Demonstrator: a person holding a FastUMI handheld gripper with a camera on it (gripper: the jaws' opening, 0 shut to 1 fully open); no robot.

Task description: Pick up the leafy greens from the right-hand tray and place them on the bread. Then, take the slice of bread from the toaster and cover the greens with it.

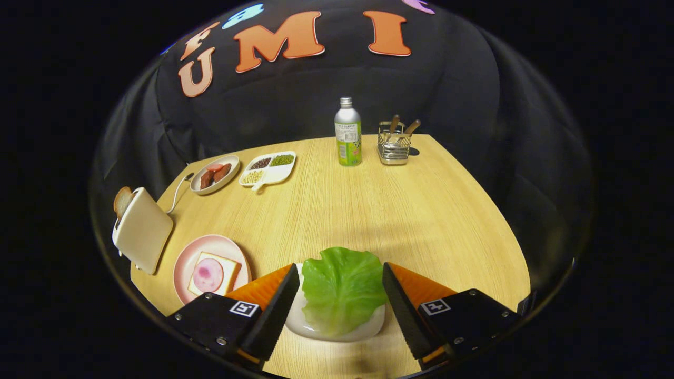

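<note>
A green lettuce leaf (342,288) lies on a small white tray (363,330) on the wooden table. My gripper (341,276) hangs open over it, its two orange-and-black fingers standing either side of the leaf without pressing on it. Left of the fingers a pink plate (184,260) holds a bread slice topped with a round of ham (213,273). Beyond that plate stands a cream toaster (142,230) with a slice of bread (122,201) sticking out of its slot.
At the back of the table (368,210) are a plate of dark red pieces (214,174), a divided white dish of beans (267,168), a green-labelled bottle (348,133) and a wire cutlery holder (394,143). The toaster's cord trails toward the back plate.
</note>
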